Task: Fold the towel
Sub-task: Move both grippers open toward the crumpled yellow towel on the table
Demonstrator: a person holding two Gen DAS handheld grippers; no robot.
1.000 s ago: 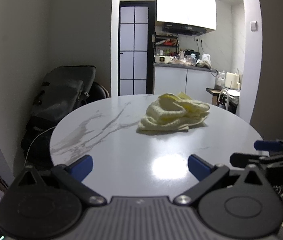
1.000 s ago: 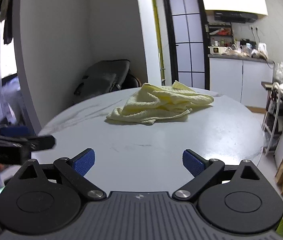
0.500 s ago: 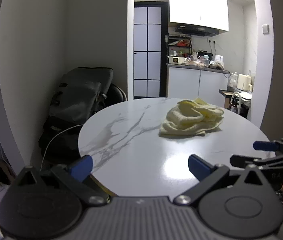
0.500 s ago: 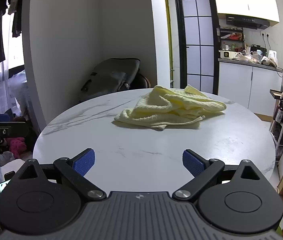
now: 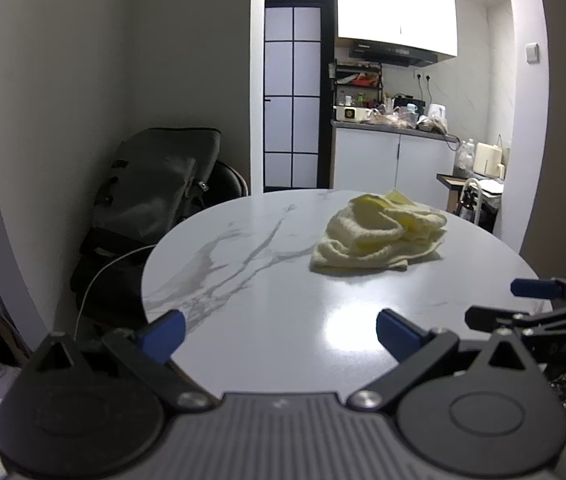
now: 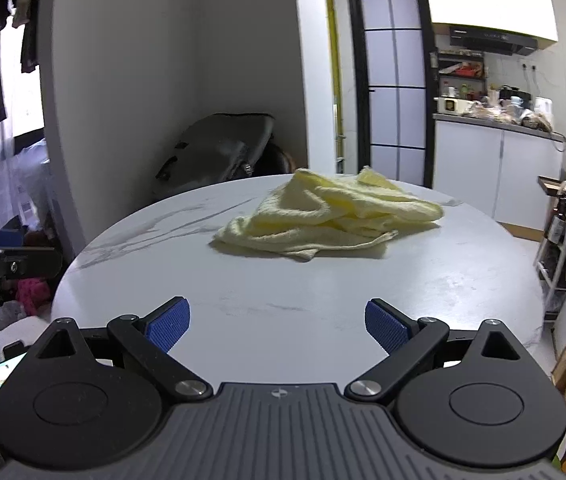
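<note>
A pale yellow, knobbly terry towel (image 5: pixel 379 236) lies crumpled in a loose heap on the far half of the round, glossy white marble-veined table (image 5: pixel 243 280), its folds soft and uneven, one frayed edge trailing toward the near rim. The left tool (image 5: pixel 279 330) hovers level at the table's near edge, well short of the towel, blue ribbed pads spread wide and empty. The right tool (image 6: pixel 277 324) hovers likewise at that edge, released, gripping nothing.
</note>
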